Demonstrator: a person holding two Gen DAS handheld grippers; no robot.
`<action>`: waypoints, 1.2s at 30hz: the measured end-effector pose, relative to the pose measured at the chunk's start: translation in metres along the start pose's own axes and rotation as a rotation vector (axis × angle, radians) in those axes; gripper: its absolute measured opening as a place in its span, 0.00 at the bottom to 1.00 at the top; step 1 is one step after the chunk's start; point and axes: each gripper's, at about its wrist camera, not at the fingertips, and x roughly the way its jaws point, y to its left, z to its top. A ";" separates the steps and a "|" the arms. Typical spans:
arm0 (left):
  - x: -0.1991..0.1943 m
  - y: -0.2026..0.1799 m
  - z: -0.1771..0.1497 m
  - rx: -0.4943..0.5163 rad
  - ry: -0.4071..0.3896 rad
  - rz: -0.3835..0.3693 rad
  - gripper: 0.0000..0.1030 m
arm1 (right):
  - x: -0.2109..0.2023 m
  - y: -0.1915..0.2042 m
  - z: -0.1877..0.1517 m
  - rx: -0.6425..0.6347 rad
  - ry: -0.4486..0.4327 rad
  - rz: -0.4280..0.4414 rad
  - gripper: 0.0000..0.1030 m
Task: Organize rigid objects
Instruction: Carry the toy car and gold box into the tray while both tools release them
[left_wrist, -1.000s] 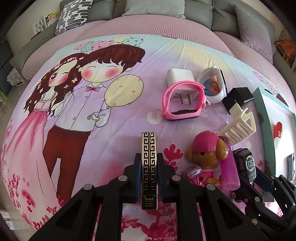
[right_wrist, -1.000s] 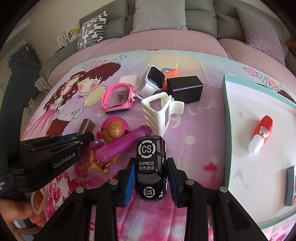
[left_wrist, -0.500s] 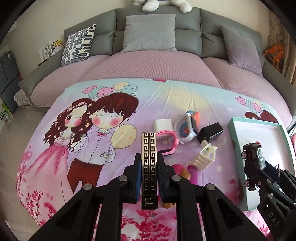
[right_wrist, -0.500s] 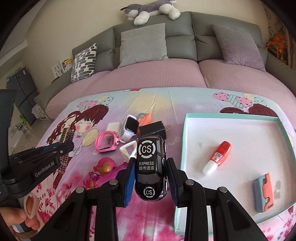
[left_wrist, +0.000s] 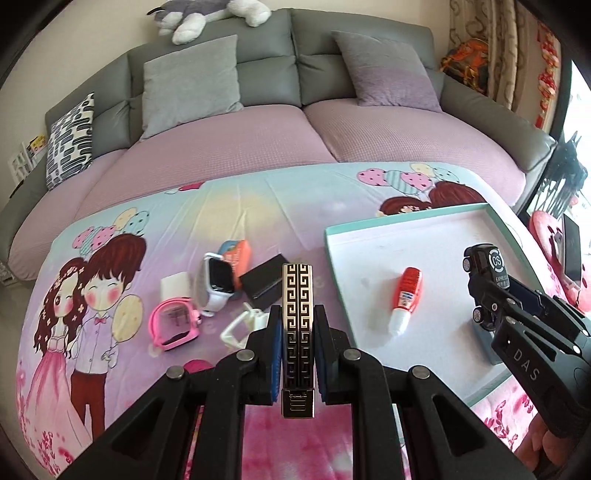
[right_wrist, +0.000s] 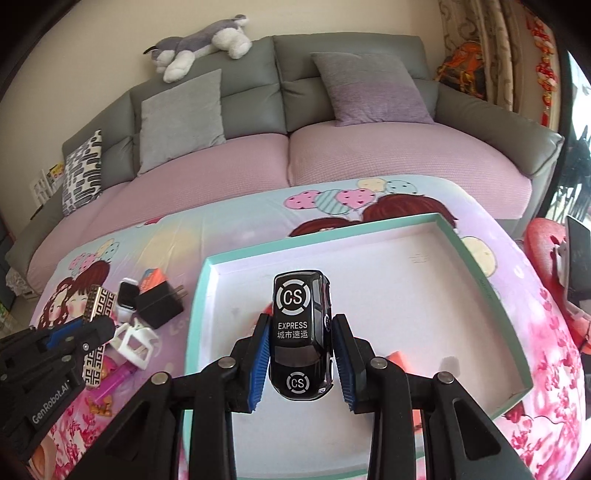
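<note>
Both grippers grip: left gripper (left_wrist: 297, 347) lighter (left_wrist: 297, 314), right gripper (right_wrist: 300, 350) toy car (right_wrist: 300, 332), seemingly above tray (right_wrist: 195, 295)

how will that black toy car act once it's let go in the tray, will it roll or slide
The black toy car looks hard and glossy, so it is probably stiff and slippery between the right gripper pads. Its free wheels show in the left wrist view, so it may roll on the tray floor; the raised rim should likely stop it.

The pink toy (left_wrist: 197, 365) is mostly hidden behind the left gripper (left_wrist: 297, 334). In the right view, the toy car (right_wrist: 300, 332) covers most of the glue bottle. The orange thing (right_wrist: 397, 357) in the tray (right_wrist: 195, 295) peeks out beside a finger.
</note>
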 end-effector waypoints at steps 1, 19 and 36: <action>0.002 -0.009 0.002 0.019 0.001 -0.009 0.15 | 0.000 -0.008 0.001 0.016 -0.002 -0.018 0.34; 0.029 -0.105 0.009 0.137 0.048 -0.113 0.15 | -0.003 -0.103 -0.003 0.186 -0.006 -0.284 0.34; 0.041 -0.102 -0.002 0.114 0.088 -0.122 0.16 | 0.011 -0.109 -0.009 0.205 0.050 -0.279 0.34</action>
